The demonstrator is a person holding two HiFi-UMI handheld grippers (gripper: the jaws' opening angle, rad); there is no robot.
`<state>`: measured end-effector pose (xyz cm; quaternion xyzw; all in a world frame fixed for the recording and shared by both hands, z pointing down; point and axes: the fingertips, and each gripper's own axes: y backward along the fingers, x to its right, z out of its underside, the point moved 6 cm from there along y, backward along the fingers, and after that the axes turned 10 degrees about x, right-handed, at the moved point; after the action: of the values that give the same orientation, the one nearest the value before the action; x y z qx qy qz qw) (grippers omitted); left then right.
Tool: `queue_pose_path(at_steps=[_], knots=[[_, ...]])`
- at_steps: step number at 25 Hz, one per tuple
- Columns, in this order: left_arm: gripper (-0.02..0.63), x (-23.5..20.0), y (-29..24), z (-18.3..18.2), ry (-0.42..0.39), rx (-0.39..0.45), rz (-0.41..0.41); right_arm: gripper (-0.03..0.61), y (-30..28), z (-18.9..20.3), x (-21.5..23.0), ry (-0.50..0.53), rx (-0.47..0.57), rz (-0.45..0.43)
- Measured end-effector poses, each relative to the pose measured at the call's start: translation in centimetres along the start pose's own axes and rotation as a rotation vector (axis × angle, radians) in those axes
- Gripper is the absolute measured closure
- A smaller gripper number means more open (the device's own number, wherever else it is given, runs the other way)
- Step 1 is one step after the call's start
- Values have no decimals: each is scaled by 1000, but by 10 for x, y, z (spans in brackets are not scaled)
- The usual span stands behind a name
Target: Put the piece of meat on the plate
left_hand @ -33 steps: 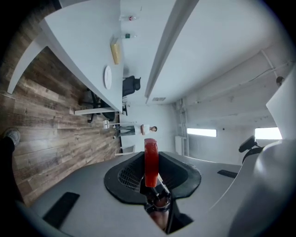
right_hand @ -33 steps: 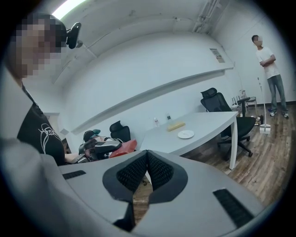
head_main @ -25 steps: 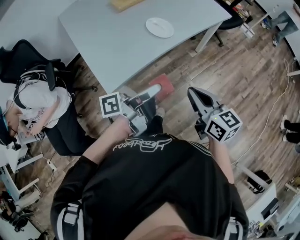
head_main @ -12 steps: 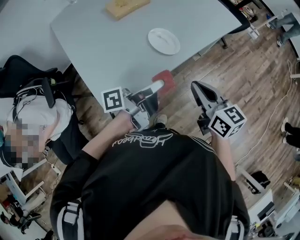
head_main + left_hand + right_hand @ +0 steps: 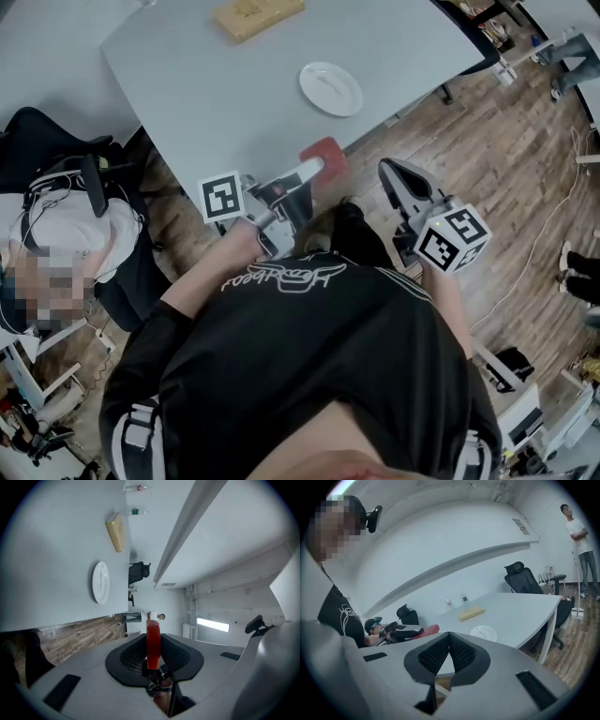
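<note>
Red piece of meat [image 5: 325, 153] sits clamped in the level left gripper [image 5: 311, 171]. The down-tilted right gripper [image 5: 386, 171] has its jaws together, empty.

**Around my workspace**

A grey table [image 5: 234, 84] stands ahead of me, with a tan block [image 5: 258, 16] at its far end. A seated person [image 5: 70, 216] is near my left. Wood floor [image 5: 506, 159] spreads right, where a black office chair [image 5: 525, 581] stands.
</note>
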<state>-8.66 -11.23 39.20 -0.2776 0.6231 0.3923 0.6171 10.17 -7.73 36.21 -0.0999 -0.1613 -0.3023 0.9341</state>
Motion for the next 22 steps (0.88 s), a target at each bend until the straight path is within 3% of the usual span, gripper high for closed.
queue_pose_path(at_steps=[22], knots=[[525, -26, -119, -84, -10, 114, -51, 571, -91, -54, 129, -18, -34, -91]])
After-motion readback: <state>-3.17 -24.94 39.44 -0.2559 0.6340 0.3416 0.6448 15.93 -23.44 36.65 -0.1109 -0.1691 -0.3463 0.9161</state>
